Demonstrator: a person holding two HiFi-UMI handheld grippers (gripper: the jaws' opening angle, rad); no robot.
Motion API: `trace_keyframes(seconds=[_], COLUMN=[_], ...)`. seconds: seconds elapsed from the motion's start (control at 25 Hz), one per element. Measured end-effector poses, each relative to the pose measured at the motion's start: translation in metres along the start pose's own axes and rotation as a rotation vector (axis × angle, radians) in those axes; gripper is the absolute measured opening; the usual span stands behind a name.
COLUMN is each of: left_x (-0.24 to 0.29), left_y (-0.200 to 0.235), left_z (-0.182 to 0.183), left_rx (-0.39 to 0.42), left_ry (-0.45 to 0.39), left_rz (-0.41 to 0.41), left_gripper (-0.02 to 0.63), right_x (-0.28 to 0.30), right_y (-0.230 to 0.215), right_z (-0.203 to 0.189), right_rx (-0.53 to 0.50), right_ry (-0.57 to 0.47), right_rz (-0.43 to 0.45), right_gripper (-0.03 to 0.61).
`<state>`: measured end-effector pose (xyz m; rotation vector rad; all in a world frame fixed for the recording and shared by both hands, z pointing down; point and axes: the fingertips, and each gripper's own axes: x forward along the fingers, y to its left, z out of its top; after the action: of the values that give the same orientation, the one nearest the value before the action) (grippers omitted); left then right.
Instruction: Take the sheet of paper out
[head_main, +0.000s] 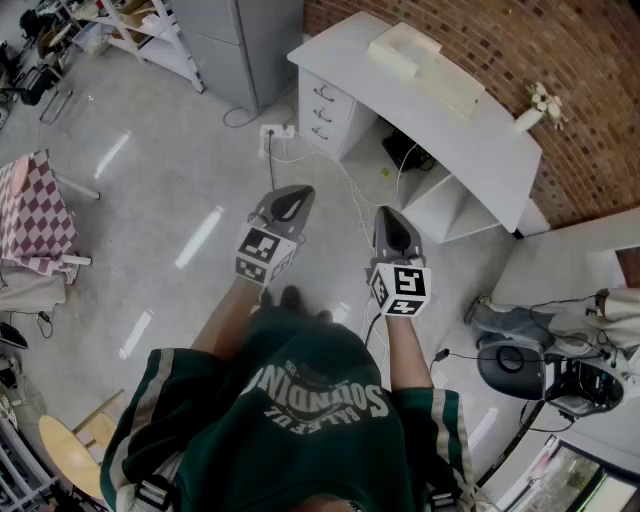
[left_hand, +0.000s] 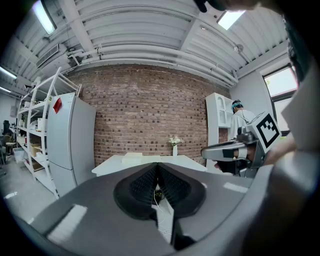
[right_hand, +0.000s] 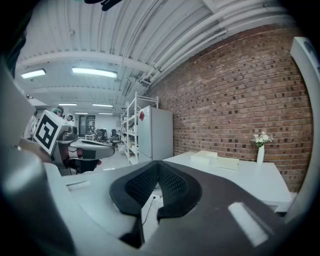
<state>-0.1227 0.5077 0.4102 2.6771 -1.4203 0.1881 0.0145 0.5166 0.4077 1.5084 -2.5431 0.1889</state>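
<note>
both pressed together and empty, left claw (head_main: 289, 200) and right claw (head_main: 392, 226), well apart from the surface (head_main: 470, 125); step closer, spread one, spot the sheet.

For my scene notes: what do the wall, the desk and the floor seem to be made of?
Wall: red-brown brick, matte; the mortar lines show.
Desk: probably painted or laminated board, smooth white; flat panels and drawers.
Floor: likely sealed concrete, grey and glossy; it reflects streaks of light.

Left gripper (head_main: 291, 197), right gripper (head_main: 392, 216) above floor (head_main: 170, 180); white desk (head_main: 480, 130), brick wall (head_main: 590, 60)
</note>
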Motion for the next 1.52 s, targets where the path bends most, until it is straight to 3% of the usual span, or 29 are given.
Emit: trace_keyframes(seconds=[0.68,1.52], left_x=[0.002,0.024], left_y=[0.023,0.055], left_z=[-0.008,-0.014], left_rx=[-0.015,-0.021], left_ry=[-0.001,-0.009], left_rz=[-0.002,-0.073], left_gripper=[0.011,0.011], right_x=[0.023,0.045], right_y=[0.006,0.01], right_z=[-0.007,-0.008], right_rx=[0.008,0.032], right_ry=[0.014,0.026], right_rz=[-0.023,-0.117], right_gripper=[0.0,0.0])
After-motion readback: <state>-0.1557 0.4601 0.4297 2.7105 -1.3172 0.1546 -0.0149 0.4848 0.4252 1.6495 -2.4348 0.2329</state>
